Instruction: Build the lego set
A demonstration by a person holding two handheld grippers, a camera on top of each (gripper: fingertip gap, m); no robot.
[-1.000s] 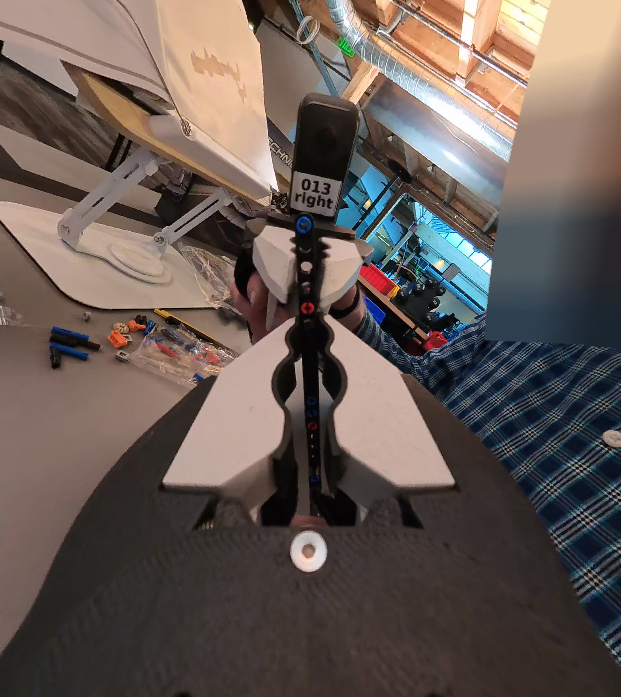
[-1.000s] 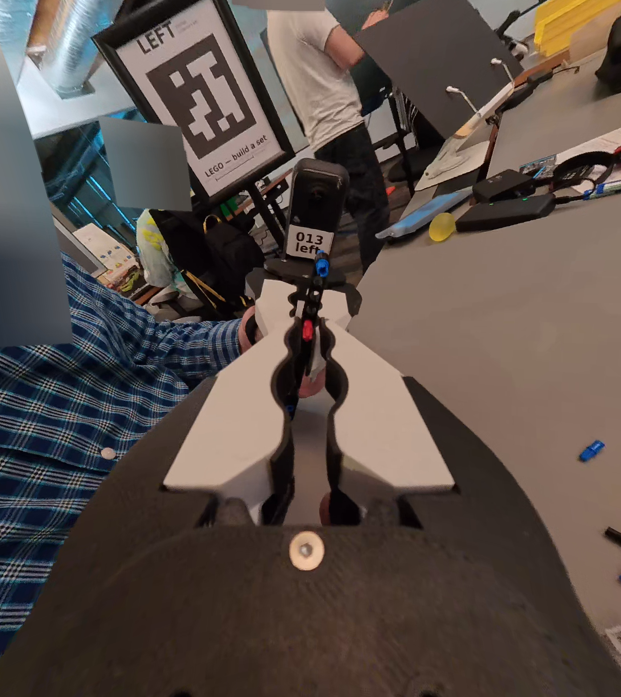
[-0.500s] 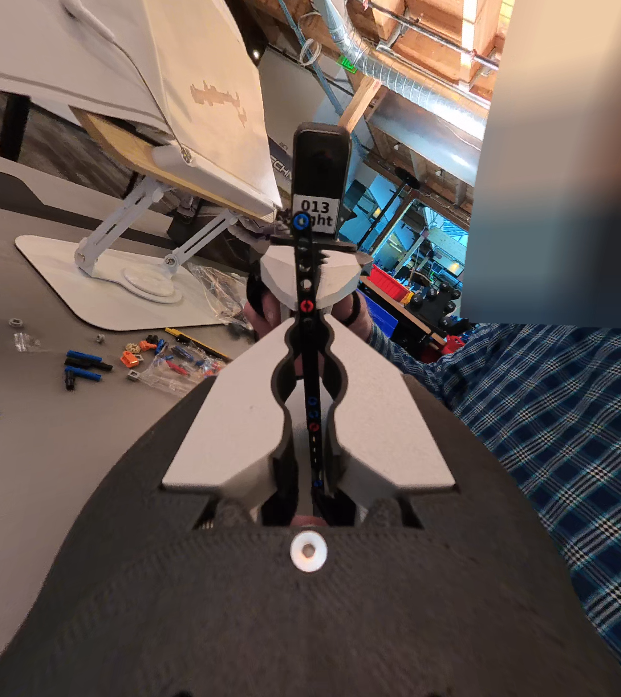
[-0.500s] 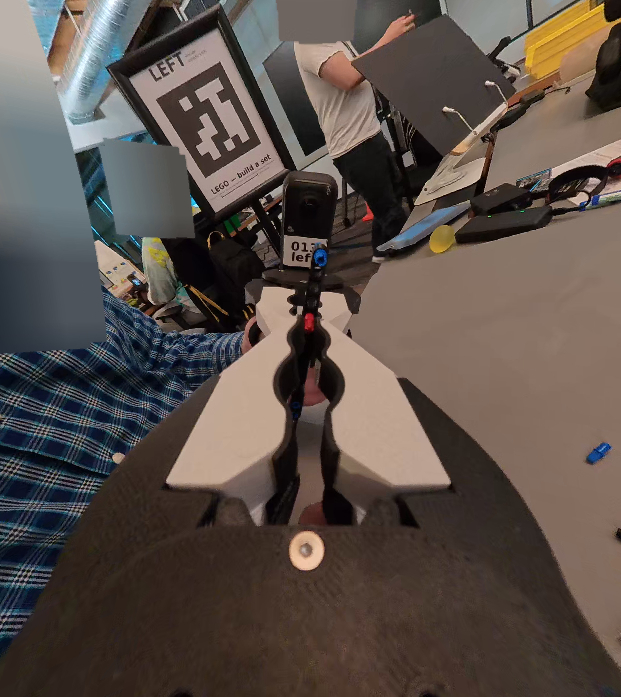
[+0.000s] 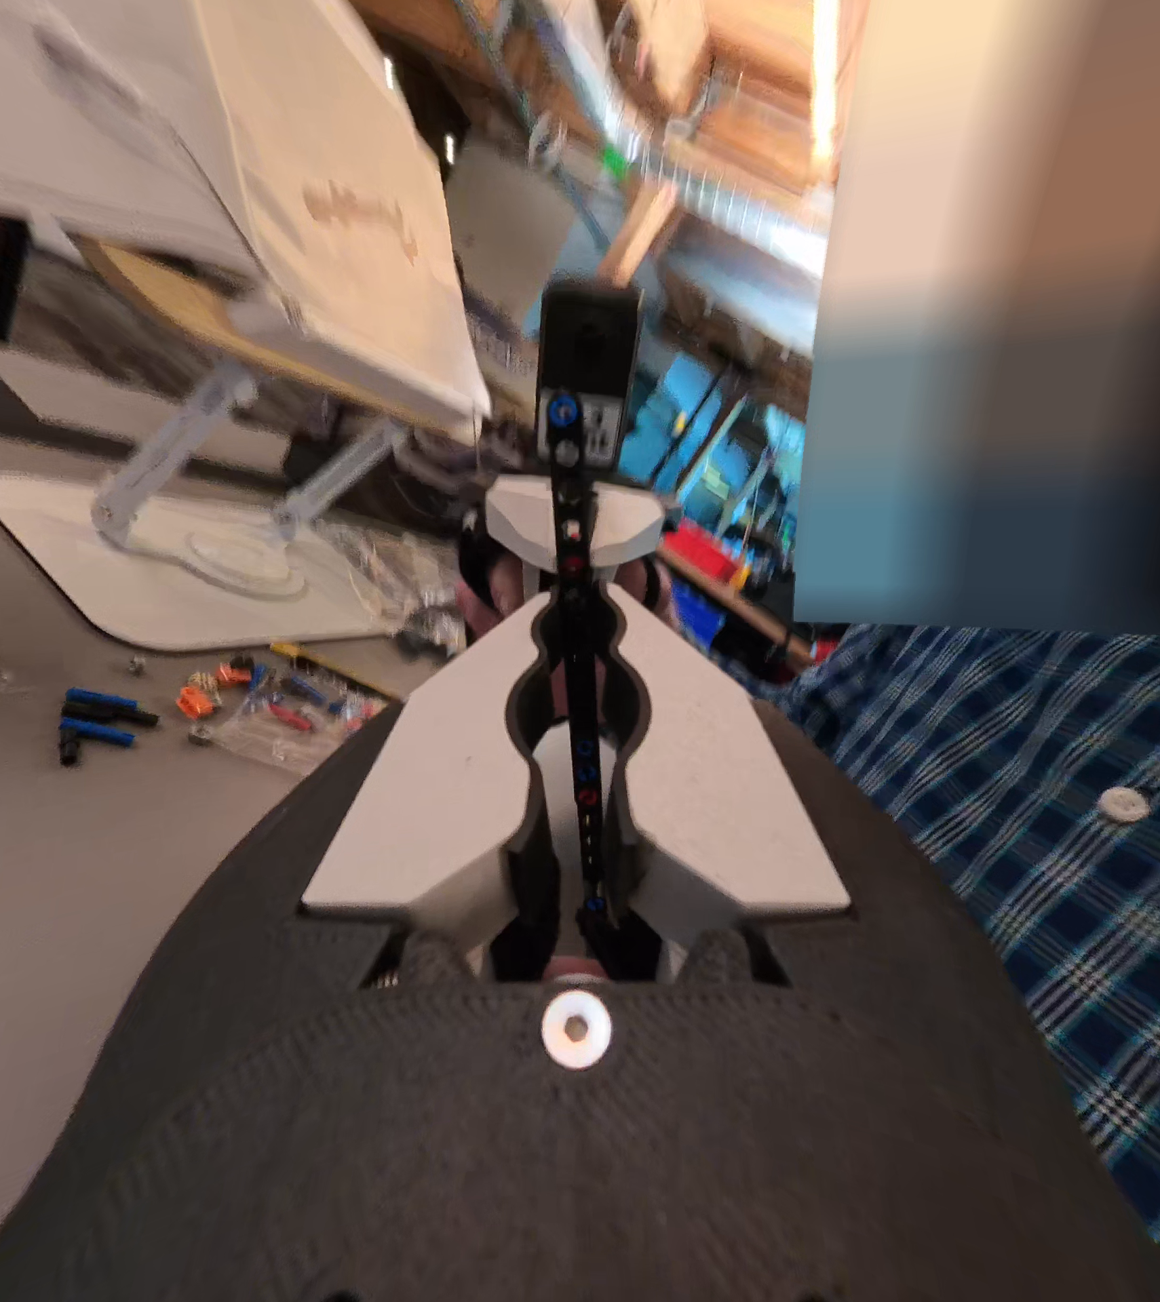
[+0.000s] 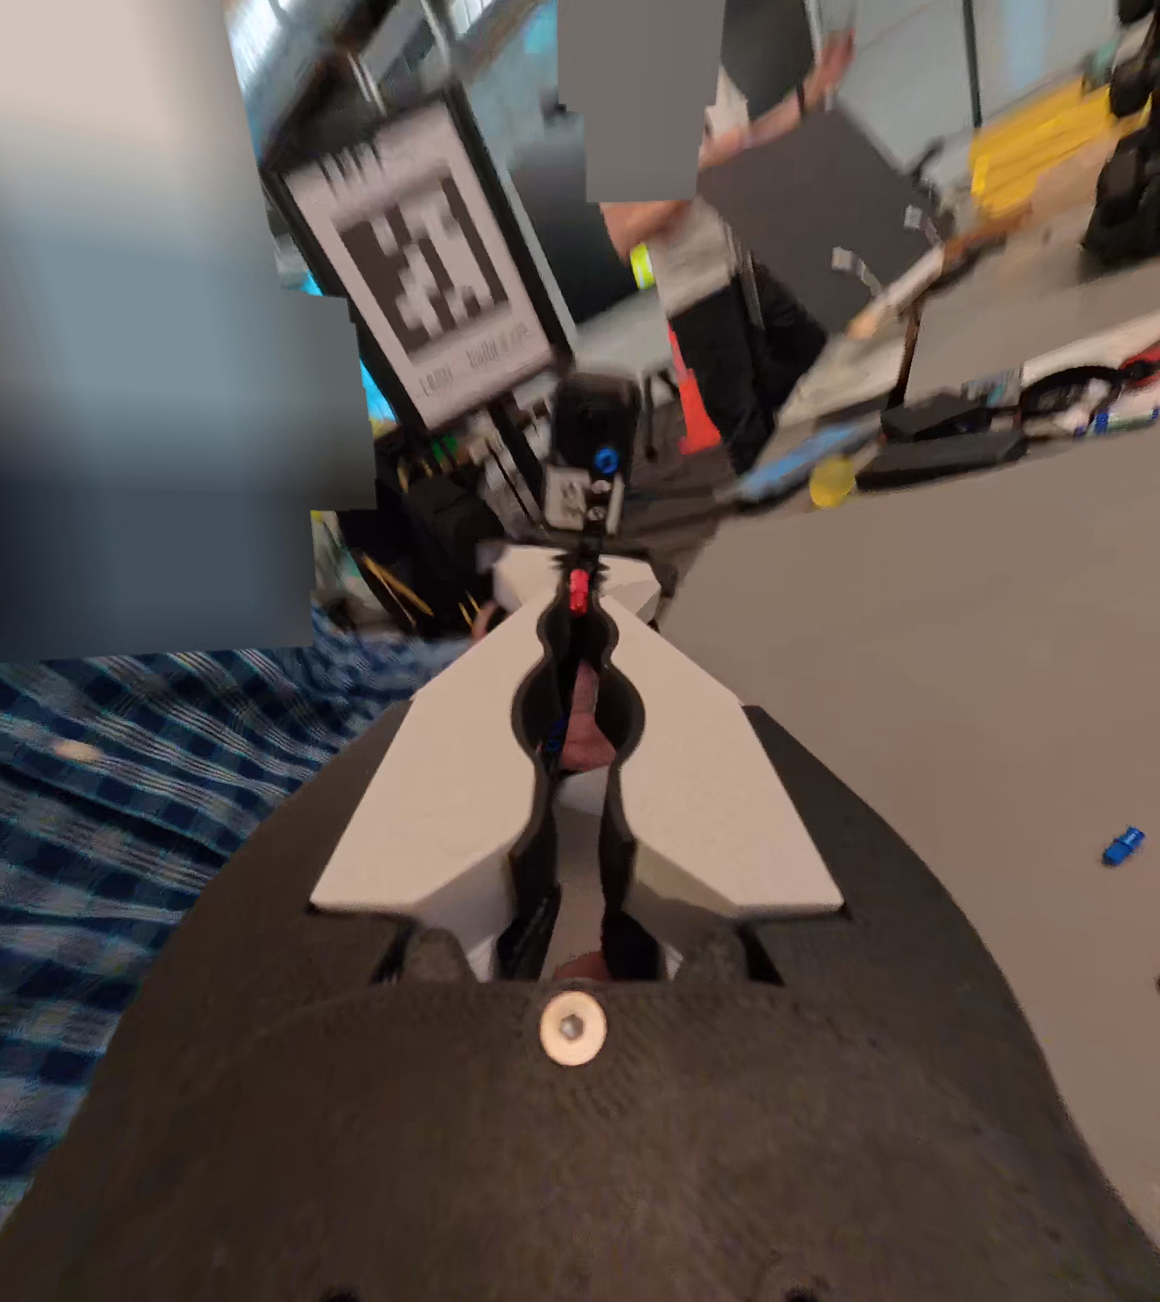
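1. Left gripper (image 5: 574, 606) is clamping a black lego beam (image 5: 581, 704); right gripper (image 6: 581, 613) is pinching the same beam's far end.
2. Beam's long axis is running fingertip to fingertip, grippers facing, above the table (image 5: 34, 881).
3. Loose pieces (image 5: 98, 715) are lying left of it, nearer the left gripper.

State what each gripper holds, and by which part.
Both grip one long black lego beam held above the table: left gripper along its lower length, right gripper near the red pin.
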